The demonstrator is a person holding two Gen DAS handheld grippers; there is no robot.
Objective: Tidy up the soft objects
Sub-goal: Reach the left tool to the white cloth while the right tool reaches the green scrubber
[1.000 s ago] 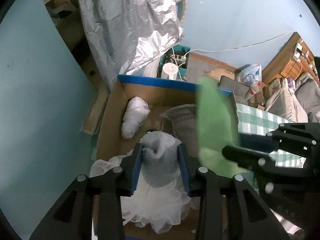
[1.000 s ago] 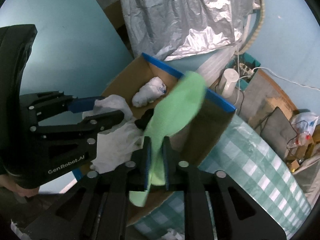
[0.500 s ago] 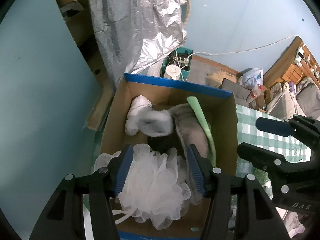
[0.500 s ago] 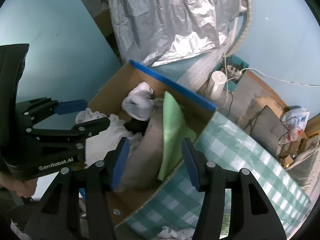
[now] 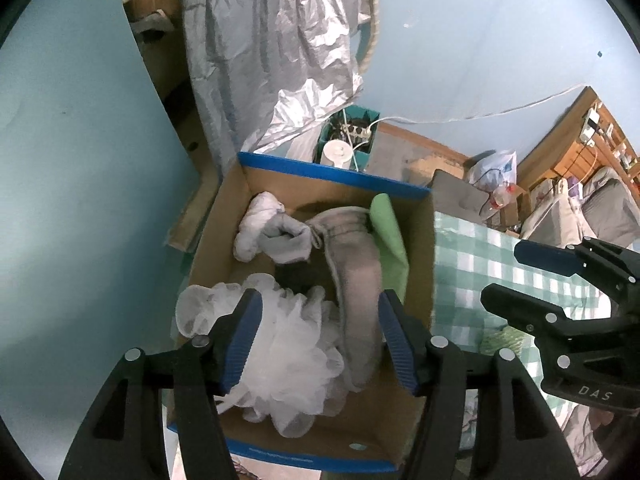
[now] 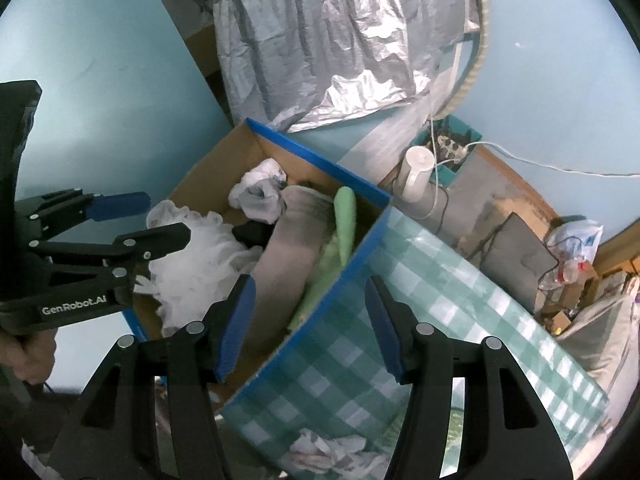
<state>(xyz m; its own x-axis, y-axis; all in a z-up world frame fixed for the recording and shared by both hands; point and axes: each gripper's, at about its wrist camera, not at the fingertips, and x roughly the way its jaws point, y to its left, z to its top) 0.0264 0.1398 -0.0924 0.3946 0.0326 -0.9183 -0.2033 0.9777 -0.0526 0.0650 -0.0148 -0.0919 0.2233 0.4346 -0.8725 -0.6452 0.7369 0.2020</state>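
Fingers of the left gripper are standing apart, having just been opening, empty above the white mesh pouf; the right gripper is gaping too; the green cloth is lying in the cardboard box.

"GenRobot.AI" left tool; "DAS" right tool

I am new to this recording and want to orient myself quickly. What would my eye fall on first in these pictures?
First, the cardboard box with a blue rim, filled with soft things: a white mesh bath pouf at the near end, a grey cloth and a green cloth along the right wall. Above it stand the left gripper and the right gripper, jaws open and empty. Behind the box hangs a crinkled silver sheet.
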